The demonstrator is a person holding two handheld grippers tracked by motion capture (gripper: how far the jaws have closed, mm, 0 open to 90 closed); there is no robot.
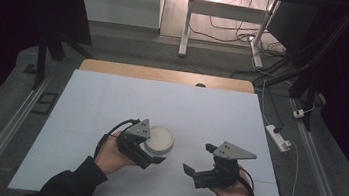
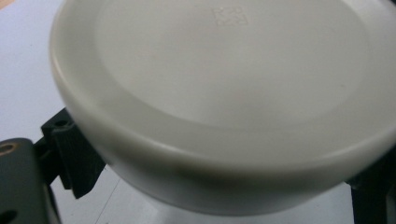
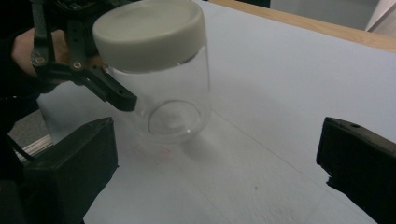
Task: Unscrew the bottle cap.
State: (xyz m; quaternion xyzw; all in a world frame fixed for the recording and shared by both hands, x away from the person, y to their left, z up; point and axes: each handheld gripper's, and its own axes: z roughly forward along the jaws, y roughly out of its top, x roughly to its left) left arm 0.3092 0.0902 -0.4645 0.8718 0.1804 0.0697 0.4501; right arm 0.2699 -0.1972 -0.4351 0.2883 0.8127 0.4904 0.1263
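Note:
A clear glass jar (image 1: 159, 140) with an off-white lid (image 3: 149, 32) stands on the white table (image 1: 111, 100), left of centre near the front. My left gripper (image 1: 152, 148) holds it just under the lid. One black finger (image 3: 114, 93) lies against the glass, and the other is hidden behind the jar. In the left gripper view the lid (image 2: 224, 93) sits close above both jaws. My right gripper (image 1: 198, 158) hovers to the jar's right, open and holding nothing. The jar (image 3: 168, 98) looks empty.
The table's wooden far edge (image 1: 165, 74) borders a dark floor with desk legs and cables (image 1: 230, 34). A white power strip (image 1: 278, 137) lies on the floor past the table's right side. Bare tabletop (image 1: 201, 106) stretches behind the jar.

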